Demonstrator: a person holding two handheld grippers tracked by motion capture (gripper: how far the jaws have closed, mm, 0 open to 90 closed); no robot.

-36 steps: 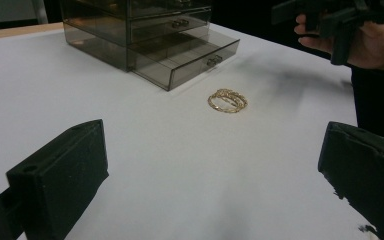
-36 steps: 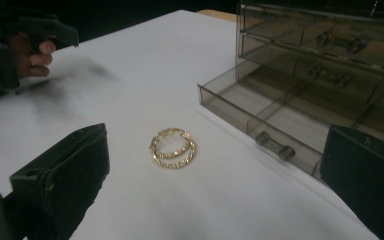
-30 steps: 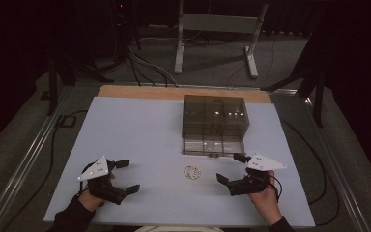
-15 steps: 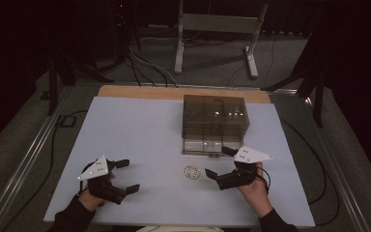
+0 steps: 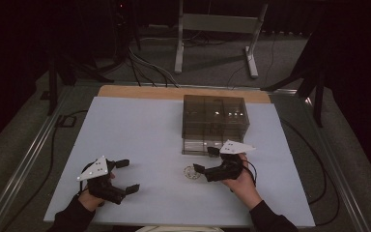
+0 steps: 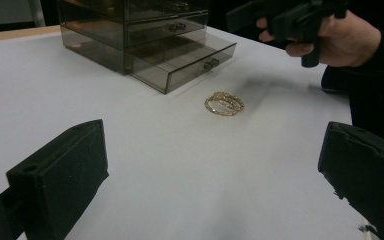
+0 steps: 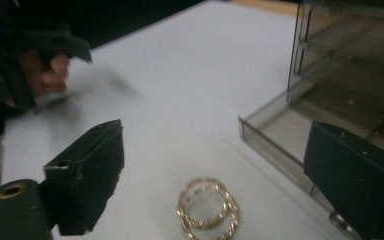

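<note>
- The gold bangles (image 5: 191, 171) lie flat on the pale bench (image 5: 140, 130), just below the centre of the high view, a little in front of the smoked drawer box (image 5: 215, 123). In the right gripper view they sit at the bottom centre (image 7: 207, 209), two or three thin rings overlapping one another.
- The right gripper (image 5: 206, 160) hangs just right of the bangles in the high view, its jaws pointing at them. The jaws stand wide but have just been closing a little, and nothing is between them yet; the bangles lie on the bench below and ahead of the gap. I judge this to be the approach for a pick.
- The left gripper (image 5: 127, 175) rests at the lower left of the high view, well apart from the bangles, jaws wide and holding nothing. It looks parked, leaving the work to the other hand.
- The bottom drawer (image 6: 182, 60) of the box is pulled out toward the bangles, upper centre of the left gripper view. It appears empty, likely opened to receive them.
- The upper drawers look closed; whether they hold anything I cannot tell through the tinted walls.
</note>
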